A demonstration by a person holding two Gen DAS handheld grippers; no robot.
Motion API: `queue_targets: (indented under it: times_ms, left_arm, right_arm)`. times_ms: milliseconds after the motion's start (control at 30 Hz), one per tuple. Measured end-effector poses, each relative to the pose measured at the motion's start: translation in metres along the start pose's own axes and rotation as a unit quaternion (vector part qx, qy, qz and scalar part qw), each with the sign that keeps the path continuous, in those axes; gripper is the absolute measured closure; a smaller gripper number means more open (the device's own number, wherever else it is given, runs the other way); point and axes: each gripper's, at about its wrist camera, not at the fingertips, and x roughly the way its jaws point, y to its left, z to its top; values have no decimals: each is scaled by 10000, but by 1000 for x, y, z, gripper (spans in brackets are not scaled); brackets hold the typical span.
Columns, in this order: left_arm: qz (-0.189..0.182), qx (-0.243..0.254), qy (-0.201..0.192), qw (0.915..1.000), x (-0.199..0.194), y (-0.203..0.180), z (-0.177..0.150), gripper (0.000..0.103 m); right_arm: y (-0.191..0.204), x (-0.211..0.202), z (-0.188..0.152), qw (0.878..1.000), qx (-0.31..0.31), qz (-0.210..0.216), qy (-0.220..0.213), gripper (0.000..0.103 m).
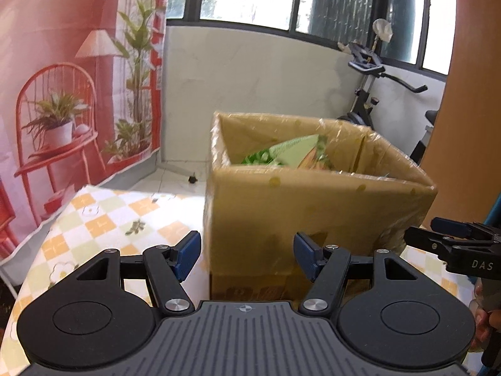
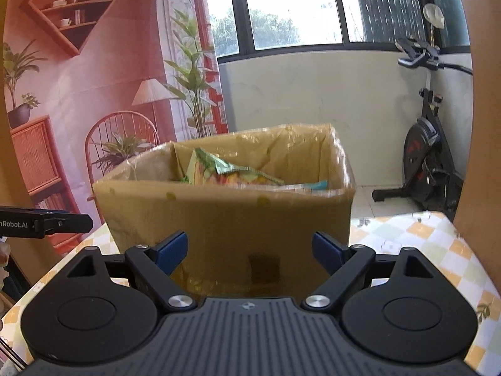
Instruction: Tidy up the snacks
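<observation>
1. On the checkered tablecloth (image 1: 103,219) stands an open cardboard box (image 1: 300,206), its rim wrapped in clear tape; both grippers face it from the near side.
2. Left gripper (image 1: 246,257) — jaws spread wide, nothing between the blue pads, the box wall just ahead of them.
3. Right gripper (image 2: 250,252) — jaws likewise wide apart and empty, pointed at the box's front wall. In the left wrist view it shows at the right edge, near the box's corner.
4. Snack packets (image 2: 228,172) sit inside the box: a green-and-yellow bag leaning upright against the far wall, crinkled, with a pale blue-edged packet lying flatter beside it. How many lie beneath I cannot tell; the front wall hides the bottom.
5. No loose snacks show on the cloth in either view, so the sorting looks near done or paused — a judgement only.
6. Risks from here: the box looks light, and a pad pushed against its wall would likely slide or tip it across the smooth cloth. Reaching in over the taped rim, a finger could catch the edge and drag the whole box.
7. Packets look thin, slippery and air-filled; a hard pinch may crush the contents, a shallow one may let the foil slide out.
8. Blur in both views suggests motion; judging closeness to the box is unsure.
</observation>
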Motion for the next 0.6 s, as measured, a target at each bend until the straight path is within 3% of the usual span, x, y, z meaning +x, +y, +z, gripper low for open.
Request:
queue_targets:
  times_ms: [600]
  left_arm:
    - [232,-270,425,9985,5,23,-35,35]
  right_arm:
    - [-16,9,-46,9977,343,-192,560,14]
